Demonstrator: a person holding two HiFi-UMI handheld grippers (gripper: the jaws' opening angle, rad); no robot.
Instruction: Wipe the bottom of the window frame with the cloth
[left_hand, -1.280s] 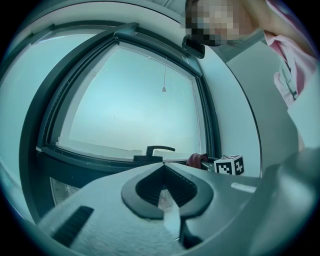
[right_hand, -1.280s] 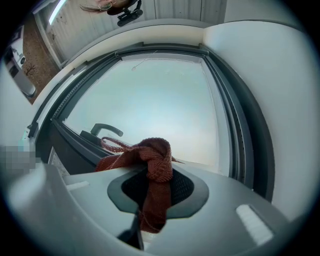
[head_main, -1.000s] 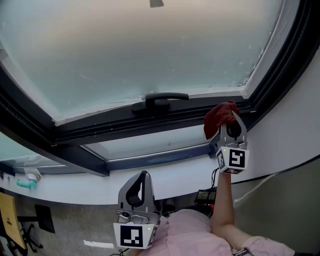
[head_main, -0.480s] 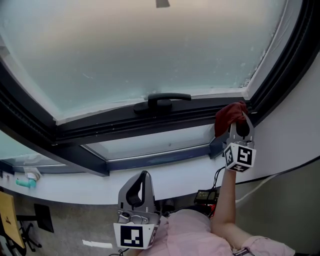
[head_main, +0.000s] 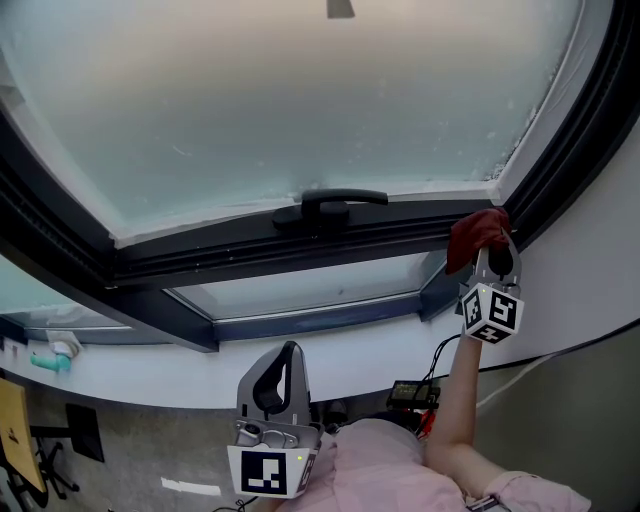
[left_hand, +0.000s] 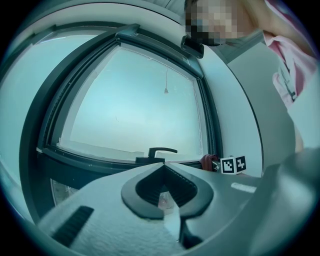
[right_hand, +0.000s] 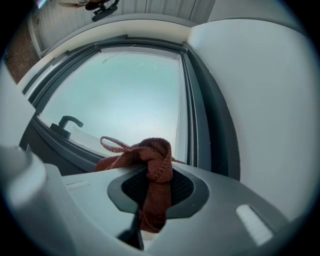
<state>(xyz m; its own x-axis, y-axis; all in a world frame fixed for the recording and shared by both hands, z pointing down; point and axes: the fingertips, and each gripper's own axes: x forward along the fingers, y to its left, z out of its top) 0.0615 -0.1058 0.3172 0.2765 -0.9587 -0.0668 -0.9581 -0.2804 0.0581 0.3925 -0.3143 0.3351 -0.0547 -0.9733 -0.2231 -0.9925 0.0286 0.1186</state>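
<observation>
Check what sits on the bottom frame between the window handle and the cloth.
Nothing. The head view shows the dark bottom frame running bare from the handle to the cloth.

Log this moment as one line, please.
right gripper: shut on cloth | cloth: at frame bottom-right corner | left gripper: shut, empty, low
</observation>
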